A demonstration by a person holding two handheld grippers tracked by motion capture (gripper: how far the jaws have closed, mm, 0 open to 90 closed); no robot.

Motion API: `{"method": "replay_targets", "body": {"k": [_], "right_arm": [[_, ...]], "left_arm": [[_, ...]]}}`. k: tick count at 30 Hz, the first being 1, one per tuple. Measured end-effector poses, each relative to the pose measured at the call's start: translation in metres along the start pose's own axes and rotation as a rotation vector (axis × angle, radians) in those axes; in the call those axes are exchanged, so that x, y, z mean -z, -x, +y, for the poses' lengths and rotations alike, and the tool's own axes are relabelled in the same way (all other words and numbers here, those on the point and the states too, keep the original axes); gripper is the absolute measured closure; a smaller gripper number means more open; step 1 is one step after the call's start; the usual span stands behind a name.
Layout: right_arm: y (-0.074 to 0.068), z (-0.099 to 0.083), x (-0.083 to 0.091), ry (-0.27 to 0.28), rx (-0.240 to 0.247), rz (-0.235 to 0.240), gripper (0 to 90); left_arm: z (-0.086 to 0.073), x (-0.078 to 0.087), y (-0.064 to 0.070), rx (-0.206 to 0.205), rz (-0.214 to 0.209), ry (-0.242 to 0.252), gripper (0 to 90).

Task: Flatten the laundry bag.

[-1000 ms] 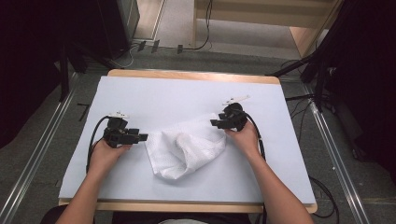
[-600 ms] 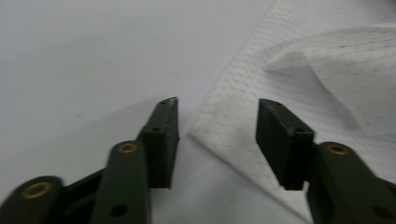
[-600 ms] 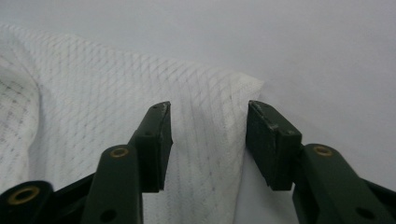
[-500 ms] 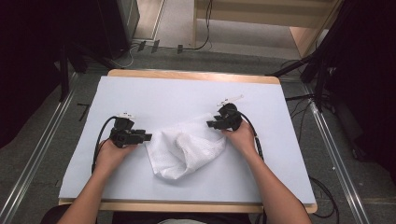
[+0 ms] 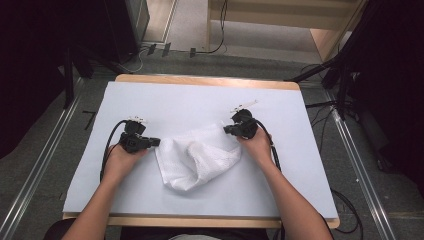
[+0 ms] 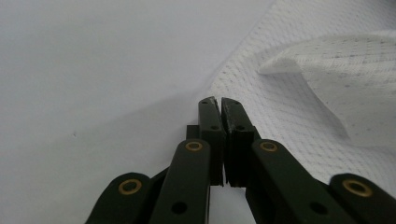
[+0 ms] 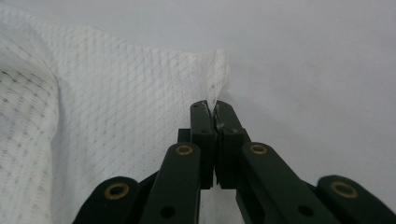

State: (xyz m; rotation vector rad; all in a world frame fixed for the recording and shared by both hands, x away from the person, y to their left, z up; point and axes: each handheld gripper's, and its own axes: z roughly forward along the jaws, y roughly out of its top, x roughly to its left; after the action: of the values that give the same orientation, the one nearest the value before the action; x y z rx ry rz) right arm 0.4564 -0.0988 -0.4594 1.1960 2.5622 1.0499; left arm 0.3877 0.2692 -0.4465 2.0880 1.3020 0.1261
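Note:
A white mesh cloth (image 5: 197, 157) lies crumpled in the middle of the table, with a fold raised across it. My right gripper (image 5: 227, 130) is at the cloth's far right corner. In the right gripper view its jaws are shut on that corner, and a puckered tip of cloth (image 7: 217, 77) sticks up from between them. My left gripper (image 5: 155, 142) is at the cloth's left edge. Its jaws are shut in the left gripper view, the tips (image 6: 218, 100) meeting the flat edge of the cloth (image 6: 299, 93). I see no cloth between them.
A pale grey sheet (image 5: 200, 100) covers the wooden table (image 5: 205, 80). A small white scrap (image 5: 247, 105) lies just beyond the right gripper. Black cables trail from both grippers back along the forearms. Metal rails run along the floor on both sides of the table.
The left gripper has slid right, up to the cloth's left edge. The right gripper has shifted a little left with the corner it holds, and the cloth has bunched slightly.

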Motion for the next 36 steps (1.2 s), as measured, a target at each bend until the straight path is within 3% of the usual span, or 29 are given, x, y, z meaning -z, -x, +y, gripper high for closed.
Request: {"method": "replay_targets", "body": {"k": [5,16,24,27,30,33,36], "right_arm": [[0.009,0.005,0.005,0.026,-0.022,0.000,89.8],[0.028,0.004,0.012,0.042,-0.076,-0.031,89.7],[0.044,-0.001,0.016,0.072,-0.108,-0.090,89.5],[0.050,-0.004,0.011,0.072,-0.132,-0.133,87.1],[0.050,-0.005,0.011,0.058,-0.146,-0.116,74.6],[0.045,-0.001,0.027,0.117,-0.129,-0.112,70.3],[0.039,0.001,0.033,0.128,-0.113,-0.101,72.0]], "left_arm": [[0.019,-0.003,-0.011,0.042,-0.046,0.039,89.4],[0.060,-0.025,-0.025,0.026,-0.036,0.048,89.3],[0.091,-0.044,-0.026,0.027,-0.051,0.071,88.8],[0.094,-0.051,-0.025,0.037,-0.056,0.087,86.4],[0.095,-0.050,-0.023,0.025,-0.059,0.083,76.3],[0.095,-0.042,-0.022,0.022,-0.050,0.072,67.1],[0.093,-0.030,-0.018,0.015,-0.046,0.080,64.6]]}}
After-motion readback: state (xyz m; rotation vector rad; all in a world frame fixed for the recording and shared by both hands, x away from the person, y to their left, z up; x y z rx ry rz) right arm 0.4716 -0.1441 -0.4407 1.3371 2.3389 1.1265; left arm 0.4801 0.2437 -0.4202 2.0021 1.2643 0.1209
